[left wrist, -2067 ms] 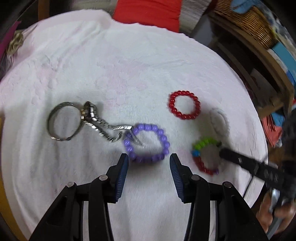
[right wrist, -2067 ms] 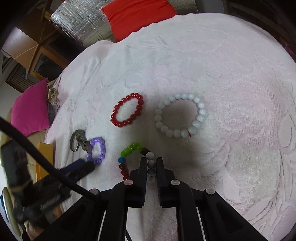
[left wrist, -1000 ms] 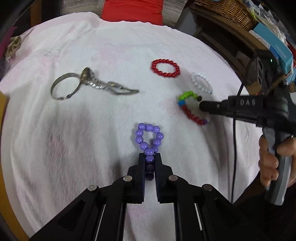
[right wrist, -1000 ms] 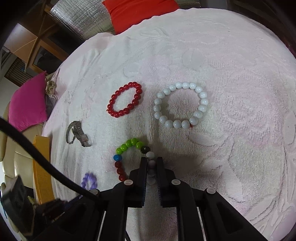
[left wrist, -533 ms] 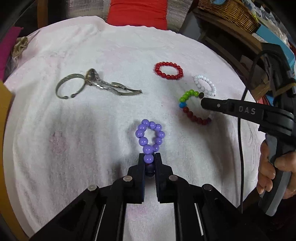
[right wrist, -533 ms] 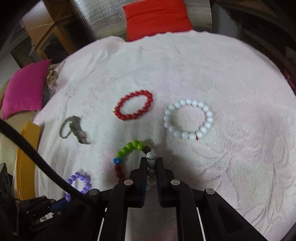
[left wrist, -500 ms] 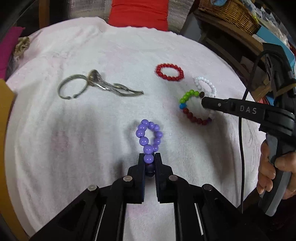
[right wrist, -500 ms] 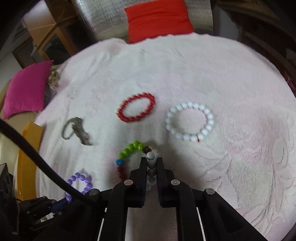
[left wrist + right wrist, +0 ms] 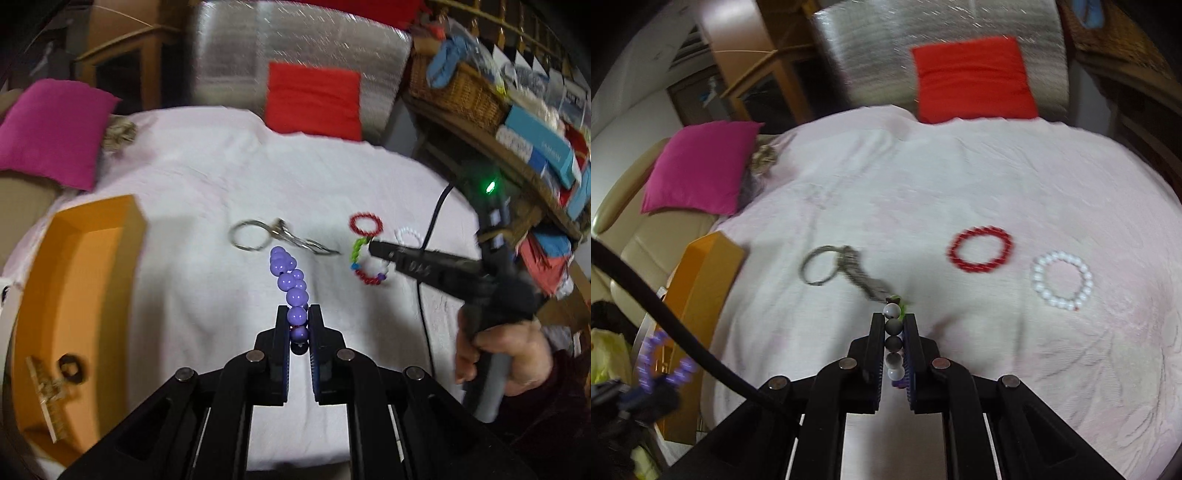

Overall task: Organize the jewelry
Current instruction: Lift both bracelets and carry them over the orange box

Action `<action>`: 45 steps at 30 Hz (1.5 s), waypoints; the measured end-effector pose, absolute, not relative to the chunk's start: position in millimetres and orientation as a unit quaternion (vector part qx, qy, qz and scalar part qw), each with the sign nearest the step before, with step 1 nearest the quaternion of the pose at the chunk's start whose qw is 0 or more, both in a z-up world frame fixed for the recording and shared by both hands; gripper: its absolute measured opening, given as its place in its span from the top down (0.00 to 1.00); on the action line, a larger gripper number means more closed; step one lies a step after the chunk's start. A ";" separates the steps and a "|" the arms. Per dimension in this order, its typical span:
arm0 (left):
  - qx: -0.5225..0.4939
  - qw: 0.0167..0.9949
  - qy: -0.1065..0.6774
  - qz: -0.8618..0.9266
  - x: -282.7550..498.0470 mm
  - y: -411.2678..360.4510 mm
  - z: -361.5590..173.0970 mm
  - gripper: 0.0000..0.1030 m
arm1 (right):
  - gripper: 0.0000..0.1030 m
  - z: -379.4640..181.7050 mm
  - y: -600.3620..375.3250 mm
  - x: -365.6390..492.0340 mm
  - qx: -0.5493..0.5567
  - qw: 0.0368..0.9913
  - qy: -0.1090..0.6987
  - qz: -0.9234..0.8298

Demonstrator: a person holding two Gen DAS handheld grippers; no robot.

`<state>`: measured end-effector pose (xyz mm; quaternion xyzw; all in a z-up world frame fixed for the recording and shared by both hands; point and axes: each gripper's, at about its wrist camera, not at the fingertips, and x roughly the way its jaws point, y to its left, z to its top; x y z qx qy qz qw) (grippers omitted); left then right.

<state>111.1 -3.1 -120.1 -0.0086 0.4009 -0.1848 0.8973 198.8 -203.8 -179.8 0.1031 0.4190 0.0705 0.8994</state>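
The left gripper [image 9: 298,325] is clamped on the purple bracelet [image 9: 288,277], which hangs lifted above the white cloth [image 9: 207,206]. The right gripper [image 9: 894,341] is clamped on the mixed bracelet [image 9: 364,258], pinching its grey and white beads while the green and red part dangles off the cloth.

Left on the cloth are a metal watch [image 9: 842,271] in the middle, a red bracelet [image 9: 979,249] to its right, and a white bracelet [image 9: 1061,279] beside that; all three lie apart from each other. An orange tray [image 9: 77,280] sits at the cloth's left edge, with a small comb-like piece [image 9: 46,395] and a dark ring [image 9: 72,365] in it. Nothing lies between the purple bracelet and the tray. A pink cushion [image 9: 698,166] and a red cushion [image 9: 973,77] sit beyond the cloth.
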 end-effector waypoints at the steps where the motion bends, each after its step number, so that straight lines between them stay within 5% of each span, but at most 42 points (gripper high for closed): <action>1: -0.013 0.901 0.395 -0.179 104.7 6.1 -114.4 0.91 | 0.90 -177.4 -194.4 196.9 0.095 0.903 0.412 0.076; 18: -0.045 0.952 0.300 -0.046 -6.9 187.5 -56.9 0.91 | 0.90 -148.0 -65.9 142.9 0.036 0.916 0.387 0.102; 30: -0.054 0.961 0.271 -0.022 -26.7 222.2 -42.5 0.91 | 0.90 -63.6 10.5 111.5 -0.003 0.934 0.320 0.160; 45: -0.048 0.958 0.282 -0.012 -2.1 211.3 -42.2 0.91 | 0.90 -41.9 -0.4 116.7 0.049 0.936 0.291 0.194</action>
